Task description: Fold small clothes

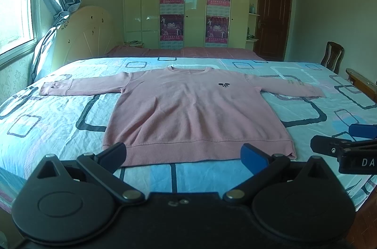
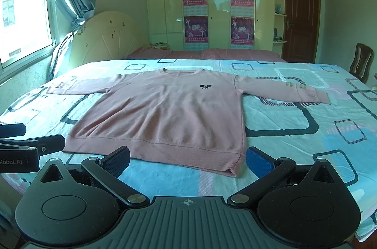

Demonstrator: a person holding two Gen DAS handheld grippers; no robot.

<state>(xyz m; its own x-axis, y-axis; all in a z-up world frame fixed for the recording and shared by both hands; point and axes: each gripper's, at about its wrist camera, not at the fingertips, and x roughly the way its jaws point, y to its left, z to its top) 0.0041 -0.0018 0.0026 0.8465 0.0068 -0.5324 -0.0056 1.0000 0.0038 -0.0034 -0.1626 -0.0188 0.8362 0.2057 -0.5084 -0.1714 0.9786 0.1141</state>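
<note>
A pink long-sleeved sweater (image 1: 188, 107) lies flat on the bed, front up, sleeves spread to both sides, hem nearest me. It also shows in the right wrist view (image 2: 165, 112). My left gripper (image 1: 183, 153) is open and empty, held just in front of the hem. My right gripper (image 2: 187, 160) is open and empty, near the hem's right corner. The right gripper also shows at the right edge of the left wrist view (image 1: 334, 140), and the left gripper at the left edge of the right wrist view (image 2: 35, 138).
The bed (image 1: 59, 121) has a blue sheet with square patterns. A headboard (image 1: 89, 32) and curtained window (image 1: 14, 1) stand at the left. A wardrobe (image 1: 188, 1), a door (image 1: 273, 18) and a wooden chair (image 1: 332, 55) stand beyond.
</note>
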